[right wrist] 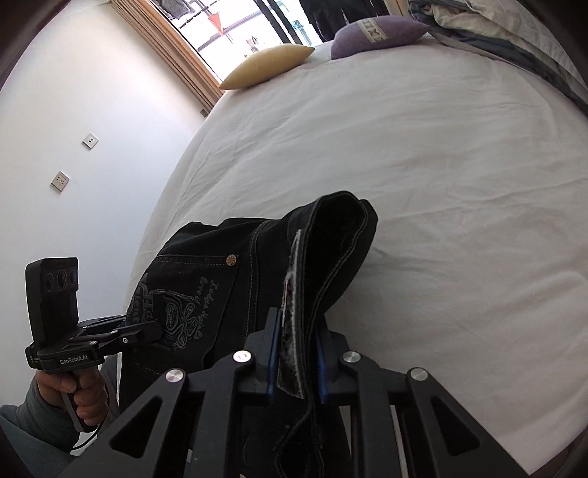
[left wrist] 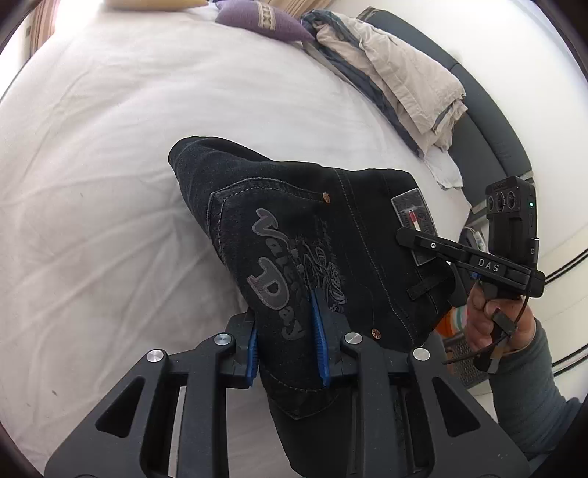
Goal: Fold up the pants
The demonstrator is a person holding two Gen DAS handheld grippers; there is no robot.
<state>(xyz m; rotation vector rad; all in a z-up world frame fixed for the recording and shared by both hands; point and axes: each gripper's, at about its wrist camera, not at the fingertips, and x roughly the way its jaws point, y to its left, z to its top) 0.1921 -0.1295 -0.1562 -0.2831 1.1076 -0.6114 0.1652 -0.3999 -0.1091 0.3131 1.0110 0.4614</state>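
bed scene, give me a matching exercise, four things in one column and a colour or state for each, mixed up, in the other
Things:
1. pants
2. round pillow
3. flat pillow
4. left tool

Colours or states:
A. yellow
B. shut on dark fabric
C. black, with a printed back pocket
D. purple

Pairs: 1-C, 2-D, 3-A, 4-B

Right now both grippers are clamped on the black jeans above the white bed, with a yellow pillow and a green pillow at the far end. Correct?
Not quite: the second pillow is purple, not green, as the right wrist view shows. The rest stands.
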